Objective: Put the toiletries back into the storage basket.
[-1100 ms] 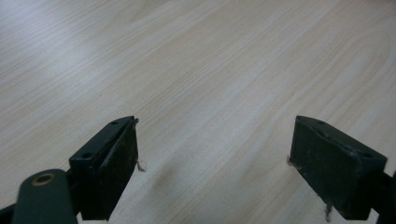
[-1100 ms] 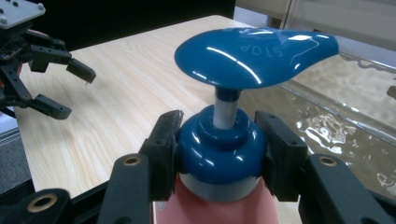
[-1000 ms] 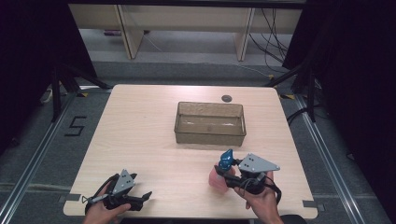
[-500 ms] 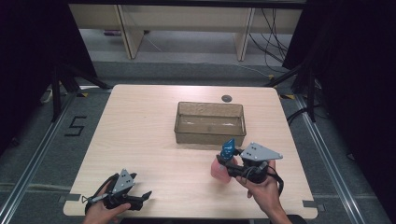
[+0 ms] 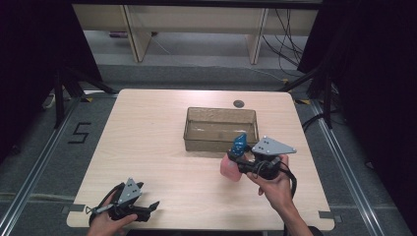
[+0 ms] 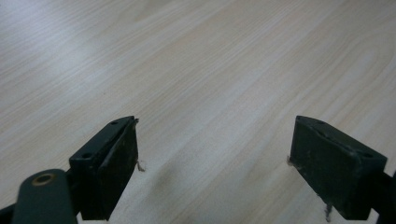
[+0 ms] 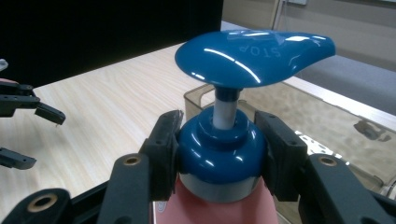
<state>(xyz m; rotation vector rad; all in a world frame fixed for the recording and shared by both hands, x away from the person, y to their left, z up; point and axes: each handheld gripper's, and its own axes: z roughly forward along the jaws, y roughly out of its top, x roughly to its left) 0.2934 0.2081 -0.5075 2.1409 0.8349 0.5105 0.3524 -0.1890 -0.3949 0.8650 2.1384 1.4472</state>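
Right gripper (image 5: pixel 235 158) is clamped on the blue collar of a pink pump bottle (image 5: pixel 230 168), both pads (image 7: pixel 164 145) pressing just under the pump head (image 7: pixel 254 49). In the high view the bottle hangs off the table (image 5: pixel 147 128), just in front of the near wall of the clear bin (image 5: pixel 220 141). Left gripper (image 6: pixel 215 163) rests near the table's front left corner, jaws spread wide with nothing between them.

Risks, as judged:
1. The grip sits on a smooth, rounded collar. A tilt of the hand could let the bottle rotate or slip downward between the pads.
2. The bottle base appears to be below the bin rim, though the angle makes this uncertain. Moving forward without more height could strike the wall and push the bin.
3. The pump head overhangs the pads; contact with the bin wall could press it and dispense liquid.
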